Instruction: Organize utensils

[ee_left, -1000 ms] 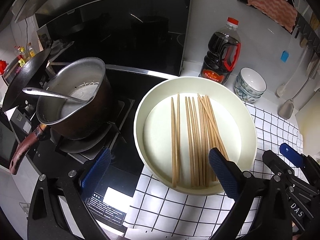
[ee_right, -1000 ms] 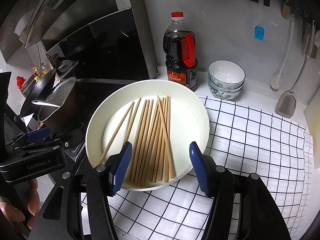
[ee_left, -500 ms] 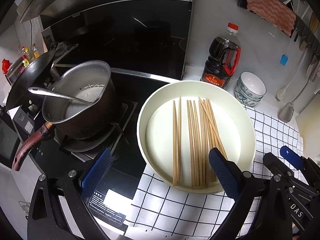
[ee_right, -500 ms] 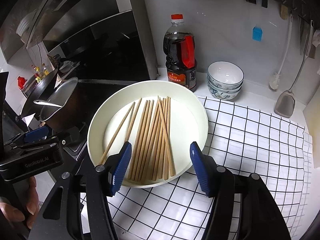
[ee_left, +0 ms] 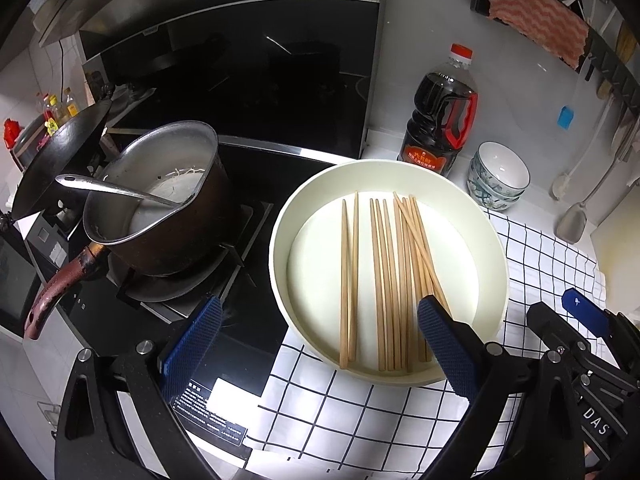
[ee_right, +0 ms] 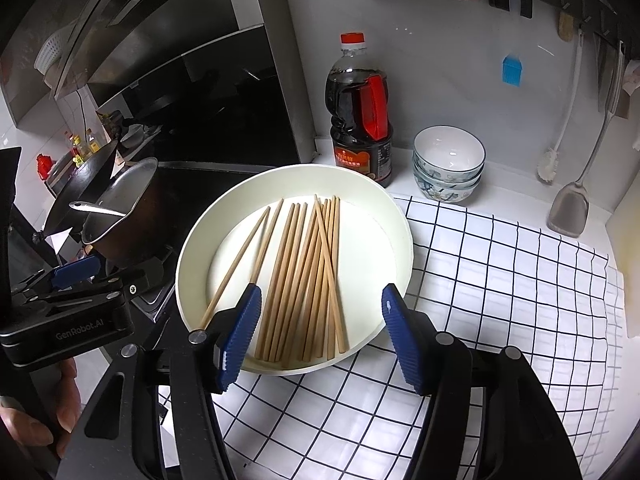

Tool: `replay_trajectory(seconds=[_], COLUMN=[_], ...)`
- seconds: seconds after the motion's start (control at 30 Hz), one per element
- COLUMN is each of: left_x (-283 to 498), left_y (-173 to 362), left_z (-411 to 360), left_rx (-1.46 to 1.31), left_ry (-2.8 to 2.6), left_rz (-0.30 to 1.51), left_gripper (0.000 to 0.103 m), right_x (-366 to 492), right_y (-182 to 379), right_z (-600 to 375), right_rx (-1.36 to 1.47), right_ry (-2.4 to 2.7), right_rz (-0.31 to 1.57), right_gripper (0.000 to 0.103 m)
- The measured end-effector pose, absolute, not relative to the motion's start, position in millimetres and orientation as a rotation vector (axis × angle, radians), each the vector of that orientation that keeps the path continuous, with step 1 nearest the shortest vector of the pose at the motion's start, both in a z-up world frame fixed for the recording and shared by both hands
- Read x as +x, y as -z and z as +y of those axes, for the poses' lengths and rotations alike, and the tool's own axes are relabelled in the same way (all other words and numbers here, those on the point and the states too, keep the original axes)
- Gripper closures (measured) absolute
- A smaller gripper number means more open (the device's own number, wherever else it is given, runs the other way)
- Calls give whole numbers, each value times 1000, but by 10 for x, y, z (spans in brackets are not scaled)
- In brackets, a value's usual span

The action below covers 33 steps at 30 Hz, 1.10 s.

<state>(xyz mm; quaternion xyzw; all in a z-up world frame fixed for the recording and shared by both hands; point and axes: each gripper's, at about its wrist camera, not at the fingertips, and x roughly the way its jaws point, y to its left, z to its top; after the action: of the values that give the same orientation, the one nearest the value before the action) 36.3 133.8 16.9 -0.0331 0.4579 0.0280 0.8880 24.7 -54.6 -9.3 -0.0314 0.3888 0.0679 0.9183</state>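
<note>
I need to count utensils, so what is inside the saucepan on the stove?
In the saucepan a metal ladle leans on the rim, above pale residue. The near wall hides the rest of the bottom.

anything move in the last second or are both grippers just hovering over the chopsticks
Nothing visibly changed. The chopsticks lie as before in the white dish. The left hand-held gripper and the right hand-held gripper still hang open over its near rim, holding nothing.
</note>
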Motion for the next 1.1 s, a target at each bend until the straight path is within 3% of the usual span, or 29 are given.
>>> replay_trajectory(seconds=[1.1], left_x=[317], left_y=[-154], left_z=[1330], left_rx=[-72], left_ry=[-69], left_rz=[967], left_gripper=[6], right_x=[155], right_y=[113], right_z=[-563], right_rx=[-61], right_ry=[-135], right_rz=[799], right_gripper=[42])
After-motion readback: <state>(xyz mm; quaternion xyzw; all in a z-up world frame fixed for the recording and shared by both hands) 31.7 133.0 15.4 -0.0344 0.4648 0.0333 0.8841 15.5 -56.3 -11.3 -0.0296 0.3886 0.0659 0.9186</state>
